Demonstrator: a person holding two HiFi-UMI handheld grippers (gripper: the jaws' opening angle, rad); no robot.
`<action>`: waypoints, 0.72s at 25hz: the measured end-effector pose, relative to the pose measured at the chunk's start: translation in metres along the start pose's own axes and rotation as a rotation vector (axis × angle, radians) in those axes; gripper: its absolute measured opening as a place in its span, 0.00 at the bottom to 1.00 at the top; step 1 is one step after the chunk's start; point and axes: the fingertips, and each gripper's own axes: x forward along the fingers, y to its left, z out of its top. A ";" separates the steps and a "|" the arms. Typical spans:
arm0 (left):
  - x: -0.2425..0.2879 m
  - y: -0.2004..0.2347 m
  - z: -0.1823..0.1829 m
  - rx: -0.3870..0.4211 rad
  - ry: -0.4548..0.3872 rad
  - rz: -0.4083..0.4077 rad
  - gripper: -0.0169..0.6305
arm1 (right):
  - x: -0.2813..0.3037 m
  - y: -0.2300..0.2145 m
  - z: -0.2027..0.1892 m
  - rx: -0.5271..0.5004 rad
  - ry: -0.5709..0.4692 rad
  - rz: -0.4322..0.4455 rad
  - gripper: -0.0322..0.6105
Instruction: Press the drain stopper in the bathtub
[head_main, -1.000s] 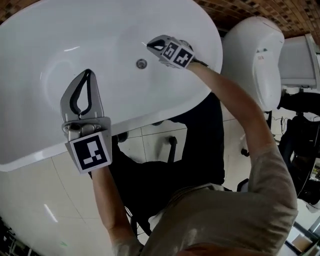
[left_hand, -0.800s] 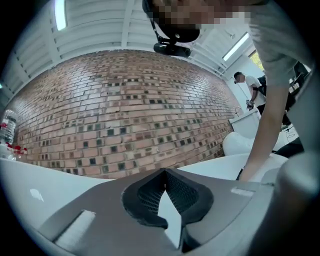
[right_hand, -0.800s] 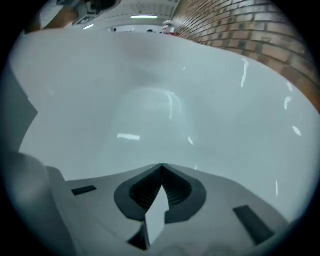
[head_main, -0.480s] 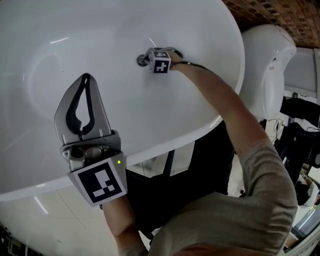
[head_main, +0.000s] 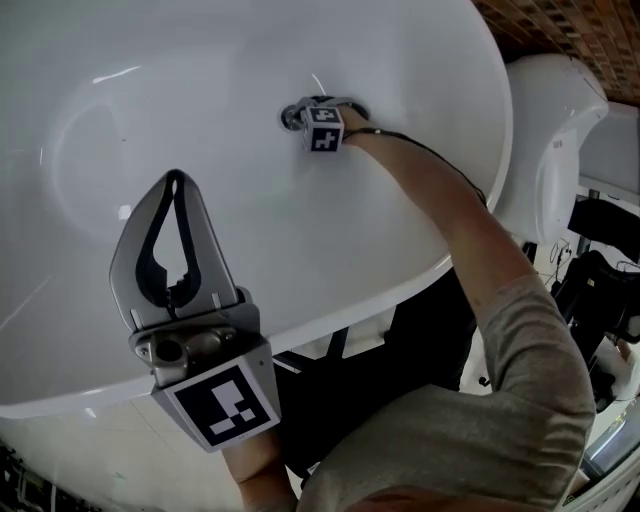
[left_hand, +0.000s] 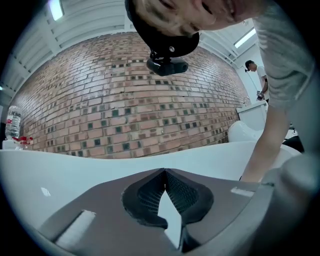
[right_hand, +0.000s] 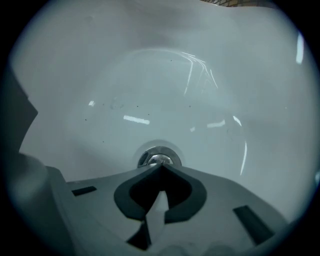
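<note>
A round chrome drain stopper (right_hand: 158, 158) sits in the floor of the white bathtub (head_main: 180, 110). My right gripper (right_hand: 160, 166) is shut, its joined tips resting right on the stopper's near edge. In the head view the right gripper (head_main: 298, 114) reaches deep into the tub and covers most of the stopper (head_main: 289, 117). My left gripper (head_main: 176, 180) is shut too and held above the tub's near rim, holding nothing. In the left gripper view, the left gripper (left_hand: 164, 171) points over the rim toward a brick wall.
A white toilet (head_main: 560, 150) stands to the right of the tub. A dark stand (head_main: 400, 340) shows under the tub's near rim. A brick wall (left_hand: 125, 110) rises behind the tub, and a plastic bottle (left_hand: 11, 125) stands at its far left.
My right gripper has gone down into the tub from above the rim and its tips have reached the drain stopper. The left gripper has come nearer the head camera, still shut.
</note>
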 end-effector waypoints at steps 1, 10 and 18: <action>0.001 -0.001 0.000 0.011 -0.001 -0.003 0.04 | 0.001 0.000 0.001 -0.025 0.008 -0.014 0.06; -0.001 -0.001 0.004 0.070 -0.058 -0.005 0.04 | -0.063 -0.033 0.022 0.007 0.048 -0.039 0.05; -0.014 0.005 0.025 0.010 -0.103 0.003 0.04 | -0.427 -0.086 0.097 0.320 -0.684 -0.372 0.05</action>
